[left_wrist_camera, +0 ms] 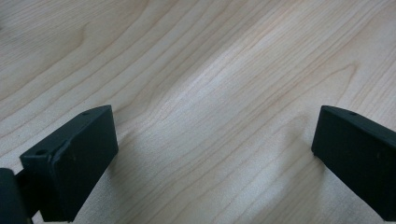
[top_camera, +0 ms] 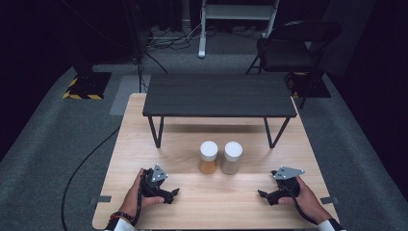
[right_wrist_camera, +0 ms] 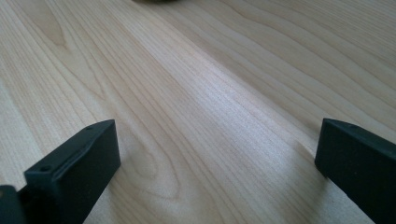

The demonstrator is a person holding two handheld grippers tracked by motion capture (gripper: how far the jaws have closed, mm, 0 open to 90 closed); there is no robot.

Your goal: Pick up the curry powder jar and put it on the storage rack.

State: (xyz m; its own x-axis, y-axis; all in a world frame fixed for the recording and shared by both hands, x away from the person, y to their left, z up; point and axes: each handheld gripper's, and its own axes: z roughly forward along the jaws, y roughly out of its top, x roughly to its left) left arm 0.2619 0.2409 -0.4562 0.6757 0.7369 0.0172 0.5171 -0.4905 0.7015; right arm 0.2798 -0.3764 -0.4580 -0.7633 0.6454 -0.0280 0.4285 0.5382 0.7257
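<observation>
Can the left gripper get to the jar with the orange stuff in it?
Probably yes. The left gripper rests open on the wooden table, and bare tabletop lies between it and the orange-filled jar. The other jar stands on that jar's far side.

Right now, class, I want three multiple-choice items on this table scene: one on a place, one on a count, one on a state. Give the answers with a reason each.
1. Where do the two jars stand?
A. On top of the dark shelf
B. On the table, in front of the shelf
C. On the chair

2. How many jars have white lids?
A. One
B. Two
C. Three

3. How are the left tongs?
A. Open, nothing between them
B. Shut on a jar
C. Shut on a lid

Answers: 1 B, they stand side by side on the table, nearer the person than the shelf. 2 B, both lids are white. 3 A, bare wood lies between the jaws in the left gripper view.
</observation>
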